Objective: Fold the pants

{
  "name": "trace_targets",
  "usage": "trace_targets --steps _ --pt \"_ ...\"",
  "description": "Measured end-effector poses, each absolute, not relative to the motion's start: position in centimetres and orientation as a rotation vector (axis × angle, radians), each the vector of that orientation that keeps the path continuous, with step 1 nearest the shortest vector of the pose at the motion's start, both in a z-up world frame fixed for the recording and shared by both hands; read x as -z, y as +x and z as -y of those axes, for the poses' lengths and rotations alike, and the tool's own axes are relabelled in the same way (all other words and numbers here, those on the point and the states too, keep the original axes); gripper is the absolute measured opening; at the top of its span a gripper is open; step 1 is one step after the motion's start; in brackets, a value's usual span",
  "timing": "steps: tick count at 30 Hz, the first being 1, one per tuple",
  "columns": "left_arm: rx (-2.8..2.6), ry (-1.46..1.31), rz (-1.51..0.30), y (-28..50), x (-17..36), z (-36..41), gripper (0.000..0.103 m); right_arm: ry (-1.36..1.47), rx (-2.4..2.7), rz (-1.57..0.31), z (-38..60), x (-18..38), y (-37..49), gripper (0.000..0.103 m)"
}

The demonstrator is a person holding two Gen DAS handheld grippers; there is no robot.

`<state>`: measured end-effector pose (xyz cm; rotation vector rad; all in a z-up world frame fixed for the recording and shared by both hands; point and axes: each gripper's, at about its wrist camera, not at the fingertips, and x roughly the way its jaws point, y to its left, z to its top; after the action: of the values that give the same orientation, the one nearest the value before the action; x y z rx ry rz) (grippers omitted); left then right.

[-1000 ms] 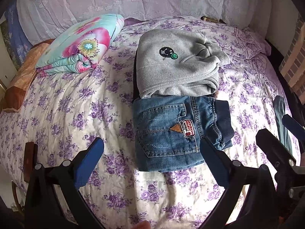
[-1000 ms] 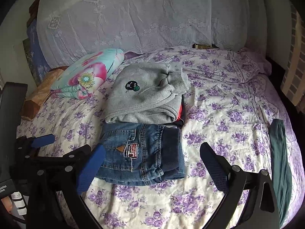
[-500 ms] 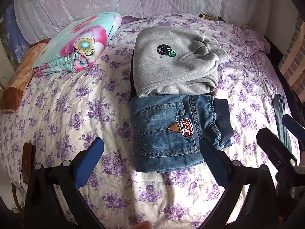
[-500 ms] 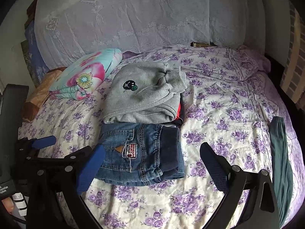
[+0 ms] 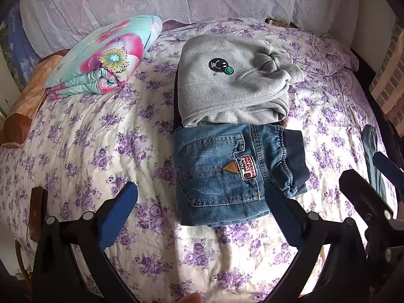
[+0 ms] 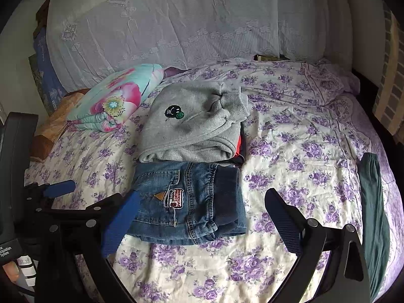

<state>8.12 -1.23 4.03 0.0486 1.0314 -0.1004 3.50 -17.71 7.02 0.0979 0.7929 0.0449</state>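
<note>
bed [image 5: 83, 151]: purple flower sheet
jeans [image 5: 227, 171]: folded mid-bed, right up against the grey sweatshirt [image 5: 227, 80]
my left tool [image 5: 202, 202]: wide open, just short of jeans
my right tool [image 6: 202, 214]: same, holding nothing

My right hand-held gripper [image 6: 202, 217] hangs spread wide above the bed [image 6: 290, 156], gripping nothing. The folded jeans [image 6: 186, 202] lie below, touching a folded grey sweatshirt [image 6: 192, 123]. Dark green pants [image 6: 373, 207] lie well apart, at the bed's right edge.
</note>
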Motion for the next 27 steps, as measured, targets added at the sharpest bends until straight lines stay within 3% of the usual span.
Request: trace_targets --steps 27 --pt "0.099 0.043 -1.019 7.96 -4.16 1.30 0.098 0.106 -0.055 -0.794 17.42 -6.77 3.42 0.099"
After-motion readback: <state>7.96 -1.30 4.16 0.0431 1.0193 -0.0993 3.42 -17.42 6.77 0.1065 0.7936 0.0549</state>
